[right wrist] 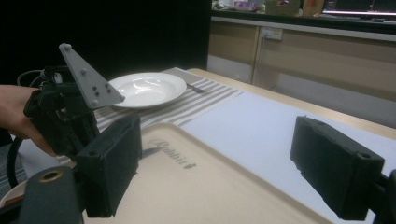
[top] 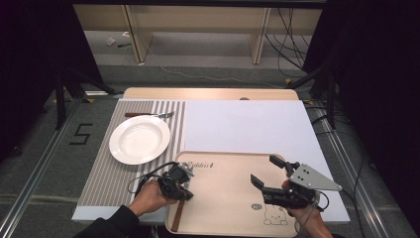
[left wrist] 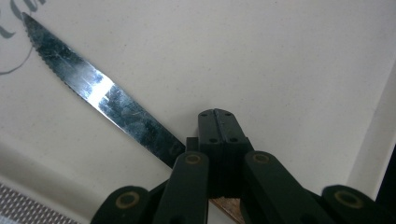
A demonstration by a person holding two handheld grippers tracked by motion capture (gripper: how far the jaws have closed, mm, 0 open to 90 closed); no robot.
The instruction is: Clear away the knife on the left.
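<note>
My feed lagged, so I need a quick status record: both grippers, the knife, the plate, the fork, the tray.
left gripper: jaws shut on the knife at its wooden handle, over the tray
right gripper: jaws open, holding nothing, over the tray's right side
knife: blade low over the tray
plate: bare, on the striped mat
fork: on the mat behind the plate

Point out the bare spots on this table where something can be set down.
Free: the white mat right of the striped placemat and beyond the tray; also the tray's middle, between the two grippers. Crowded: the tray's left edge, where the left gripper is shut on the knife, and the placemat's far end, with the plate and fork.
</note>
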